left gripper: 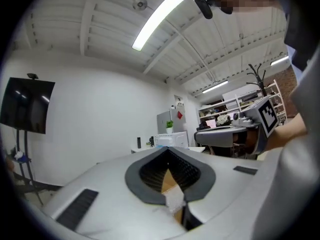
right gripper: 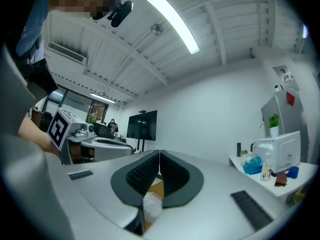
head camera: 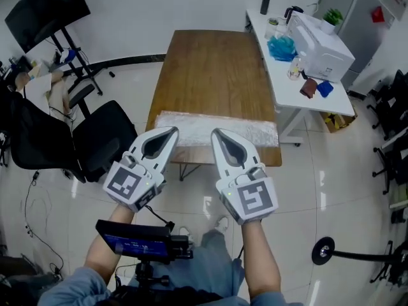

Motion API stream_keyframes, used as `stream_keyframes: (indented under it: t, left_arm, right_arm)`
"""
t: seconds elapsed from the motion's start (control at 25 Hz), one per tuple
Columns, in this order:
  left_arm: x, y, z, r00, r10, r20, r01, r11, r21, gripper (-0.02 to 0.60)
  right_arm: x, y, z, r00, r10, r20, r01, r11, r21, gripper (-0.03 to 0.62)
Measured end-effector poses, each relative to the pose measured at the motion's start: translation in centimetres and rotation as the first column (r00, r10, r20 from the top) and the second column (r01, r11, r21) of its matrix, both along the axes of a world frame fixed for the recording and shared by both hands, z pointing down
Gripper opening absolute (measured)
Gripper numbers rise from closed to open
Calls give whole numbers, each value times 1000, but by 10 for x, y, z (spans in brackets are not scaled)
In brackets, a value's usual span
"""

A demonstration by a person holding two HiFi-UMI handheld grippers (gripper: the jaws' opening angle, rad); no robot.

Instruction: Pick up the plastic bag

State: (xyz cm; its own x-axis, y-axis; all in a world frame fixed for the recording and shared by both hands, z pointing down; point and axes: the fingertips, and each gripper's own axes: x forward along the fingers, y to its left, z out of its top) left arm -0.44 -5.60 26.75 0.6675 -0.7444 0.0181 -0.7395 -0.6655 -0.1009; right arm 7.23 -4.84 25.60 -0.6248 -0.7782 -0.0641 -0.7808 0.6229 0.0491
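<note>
Plastic bag [head camera: 194,127], clear and bubble-textured, one item: lies flat across the near end of wooden table [head camera: 213,69], below and just ahead of both grippers' tips, held by neither. Left gripper [head camera: 172,131]: white, jaws closed tip to tip, nothing pinched. In the left gripper view, the oval gap behind the meeting tips shows a strip of the bag and table wood below. Right gripper [head camera: 216,133]: same pattern, just beside the left one, jaws closed tip to tip and empty. The right gripper view shows the bag through the same gap. Marker cubes at the rear of each gripper: left cube [head camera: 125,183] and right cube [head camera: 254,198], each bearing a black-and-white square code. Screen unit [head camera: 137,242]: behind the left gripper, close to the person's body, blue display, print too small to read. Black office chair [head camera: 95,139]: left of the left gripper. White side table [head camera: 280,94]: right of and beyond the right gripper, carrying white boxy machine [head camera: 322,50] and blue crumpled item [head camera: 280,47]; any labels too small to read.
</note>
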Motion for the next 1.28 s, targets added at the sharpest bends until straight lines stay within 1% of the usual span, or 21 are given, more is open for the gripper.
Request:
stream_keyframes:
  t: [0.16, 0.4, 0.6, 0.68, 0.76, 1.0, 1.28]
  left_arm:
    - [-1, 12, -5, 999, 42, -13, -42, 999, 9, 15]
    - [10, 20, -12, 998, 49, -30, -48, 998, 26, 15]
    - [27, 26, -18, 999, 25, -34, -23, 999, 44, 15]
    - [33, 27, -19, 999, 6, -47, -4, 999, 41, 15]
    - [39, 32, -21, 999, 7, -52, -5, 999, 33, 15]
    - [45, 36, -19, 999, -13, -39, 14, 1000, 21, 15]
    - [52, 39, -19, 1000, -16, -16, 17, 999, 30, 15]
  right_arm:
    - [-6, 16, -1, 999, 41, -22, -41, 999, -15, 0]
    - [0, 29, -8, 999, 36, -33, -36, 999, -1, 0]
    - [9, 34, -14, 1000, 1, -28, -1, 1000, 19, 0]
    - [16, 35, -14, 1000, -5, -22, 5, 1000, 20, 0]
    - [21, 36, -15, 1000, -7, -14, 8, 1000, 22, 0]
    - [30, 38, -14, 1000, -15, -8, 15, 1000, 23, 0]
    - [33, 42, -11, 1000, -16, -9, 16, 1000, 21, 0]
